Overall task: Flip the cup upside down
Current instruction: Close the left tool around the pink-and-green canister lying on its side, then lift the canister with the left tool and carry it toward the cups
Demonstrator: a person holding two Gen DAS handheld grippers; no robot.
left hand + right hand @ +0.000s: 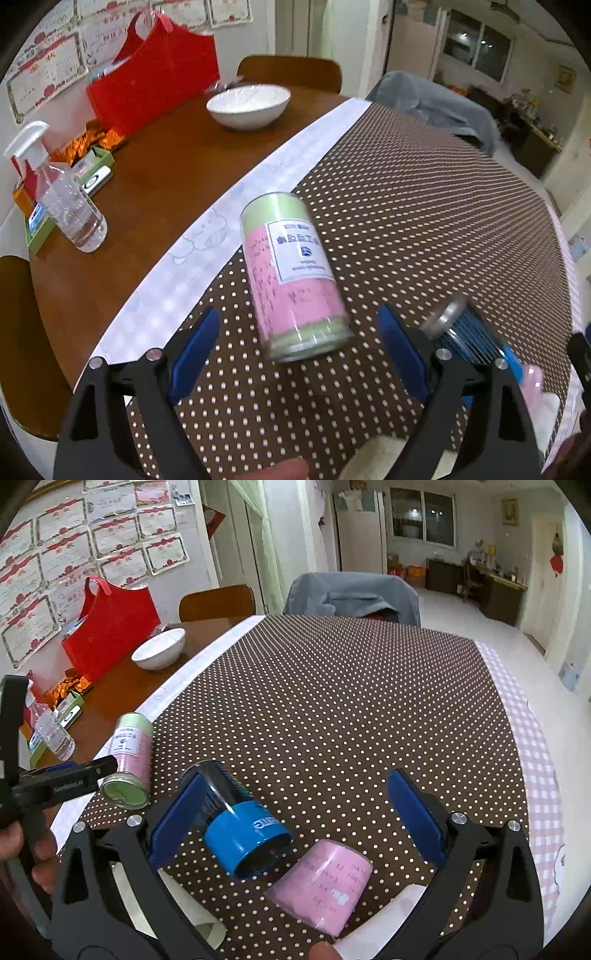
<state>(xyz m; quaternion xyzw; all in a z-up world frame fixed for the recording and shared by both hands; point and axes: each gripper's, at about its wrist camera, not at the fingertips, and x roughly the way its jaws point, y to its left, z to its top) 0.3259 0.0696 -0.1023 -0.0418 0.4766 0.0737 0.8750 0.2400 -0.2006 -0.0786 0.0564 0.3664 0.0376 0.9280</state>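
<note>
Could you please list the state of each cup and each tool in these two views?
Green-and-pink cup: lying on its side, ungripped.
Blue cup: lying on its side, open end toward the camera.
Pink cup: lying on its side.
Left tool: open.
Right tool: open.

Even indoor light, strong fisheye bending at dark corners, motion blur on green-pink can.

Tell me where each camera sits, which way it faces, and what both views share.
Left wrist: on the left gripper, facing along its open fingers at the green-pink can; a fingertip shows below.
Right wrist: on the right gripper, open, facing the blue cup and pink cup; the left hand shows.
Shared: can, blue cup, bowl, red bag.
</note>
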